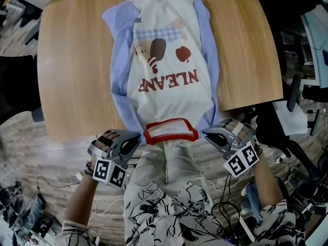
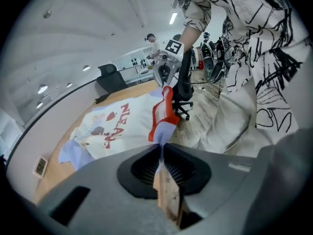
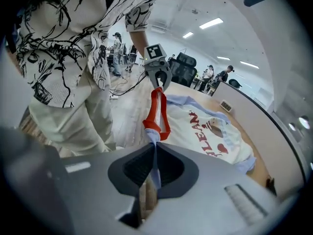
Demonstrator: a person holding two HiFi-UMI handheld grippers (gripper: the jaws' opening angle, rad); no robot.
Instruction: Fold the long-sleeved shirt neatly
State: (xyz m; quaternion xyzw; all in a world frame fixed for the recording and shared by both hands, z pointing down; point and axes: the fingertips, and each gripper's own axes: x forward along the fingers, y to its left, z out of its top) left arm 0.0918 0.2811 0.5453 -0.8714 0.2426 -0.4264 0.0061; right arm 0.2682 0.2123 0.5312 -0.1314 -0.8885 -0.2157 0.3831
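**Two claws pinch the neck end of a shirt at the worktop's near edge**

A long-sleeved shirt (image 1: 169, 60) lies front up on a pale wooden worktop (image 1: 77, 60). Its body is cream with red lettering and small printed pictures, and its sleeves are pale blue. The hem lies toward the worktop's far edge. The red neckband (image 1: 170, 131) hangs just over the worktop's near edge, close to the person's light trousers (image 1: 164, 173). The blue sleeves run along both long sides of the body. They seem to be folded in beside it, though the head view does not show the cuffs clearly.

The person holds one claw in each hand, both just off the worktop's near edge. The left claw (image 1: 134, 140) is closed on pale blue shirt cloth just left of the neckband. Its own view shows the cloth squeezed thin between the two dark pads. The right claw (image 1: 211, 135) is closed the same way on the cloth just right of the neckband. The neckband is stretched between the two claws.

A black office chair (image 2: 183, 89) stands on the floor beyond the worktop's near edge, seen in the left gripper view.
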